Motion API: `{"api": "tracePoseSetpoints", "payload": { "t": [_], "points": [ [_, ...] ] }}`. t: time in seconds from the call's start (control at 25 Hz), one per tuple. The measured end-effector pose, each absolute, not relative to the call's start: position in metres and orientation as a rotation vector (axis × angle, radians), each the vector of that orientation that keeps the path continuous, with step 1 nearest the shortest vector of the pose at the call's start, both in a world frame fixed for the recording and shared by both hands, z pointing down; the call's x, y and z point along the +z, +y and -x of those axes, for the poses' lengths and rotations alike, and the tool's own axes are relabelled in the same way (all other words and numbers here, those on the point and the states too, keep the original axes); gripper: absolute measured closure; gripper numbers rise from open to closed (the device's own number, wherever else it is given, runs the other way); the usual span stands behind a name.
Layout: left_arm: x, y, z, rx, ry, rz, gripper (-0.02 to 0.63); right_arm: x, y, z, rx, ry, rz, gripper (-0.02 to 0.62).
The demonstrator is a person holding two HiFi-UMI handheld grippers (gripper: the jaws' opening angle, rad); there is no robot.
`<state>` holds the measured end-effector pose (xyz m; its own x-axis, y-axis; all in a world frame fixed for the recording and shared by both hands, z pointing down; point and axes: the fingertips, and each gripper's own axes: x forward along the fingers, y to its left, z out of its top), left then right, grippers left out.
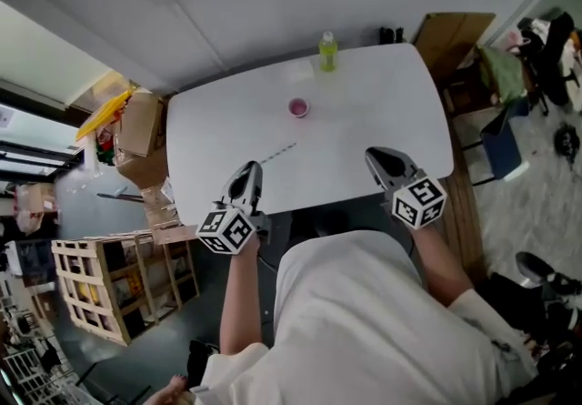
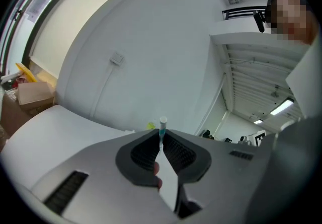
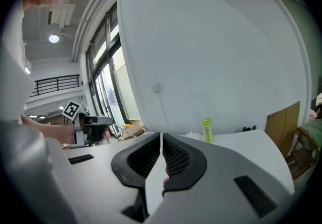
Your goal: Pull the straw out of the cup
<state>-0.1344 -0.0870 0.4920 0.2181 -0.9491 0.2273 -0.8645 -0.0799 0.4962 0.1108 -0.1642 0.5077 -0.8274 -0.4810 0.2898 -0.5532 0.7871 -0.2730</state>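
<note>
Two grippers hang over the near edge of the white table (image 1: pixel 382 103) in the head view, each with its marker cube toward the person. The left gripper (image 1: pixel 247 170), at lower left of centre, has its jaws clamped on the straw (image 1: pixel 278 153). The straw is a thin, pale stick with faint dashed striping. It juts from the jaw tips up and to the right, clear of the cup (image 1: pixel 298 106).

The cup is small and pink, and stands near the middle of the table, apart from the straw's far end. In the left gripper view, the straw (image 2: pixel 162 123) pokes up just past the closed ribbed pads (image 2: pixel 147 151). It shows a white round end and a teal band below it.

The right gripper (image 1: pixel 378 157), at lower right of centre, has its jaws together. In the right gripper view (image 3: pixel 161 140), only a thin slit shows between the pads and nothing is in it.

A yellow-green bottle (image 1: pixel 327 51) stands upright at the table's far edge, in the upper middle of the frame.
</note>
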Motion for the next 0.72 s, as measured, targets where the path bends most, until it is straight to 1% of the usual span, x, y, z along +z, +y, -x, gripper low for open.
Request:
{"api": "tracePoseSetpoints", "payload": {
  "t": [0.28,0.52,0.72],
  "points": [
    [0.484,-0.052,0.14,-0.228,-1.712,-1.936,0.583,0.5,-0.153,-0.103,0.486,-2.799,-0.738,0.557],
    [0.478,-0.035,0.145,-0.178,-1.714,-1.971,0.583,0.495,-0.148,-0.101,0.467,-2.8,-0.75,0.557],
    [0.478,-0.024,0.159,-0.198,-1.703,-1.97,0.583,0.495,-0.14,-0.099,0.474,-2.804,-0.798,0.558]
  ]
}}
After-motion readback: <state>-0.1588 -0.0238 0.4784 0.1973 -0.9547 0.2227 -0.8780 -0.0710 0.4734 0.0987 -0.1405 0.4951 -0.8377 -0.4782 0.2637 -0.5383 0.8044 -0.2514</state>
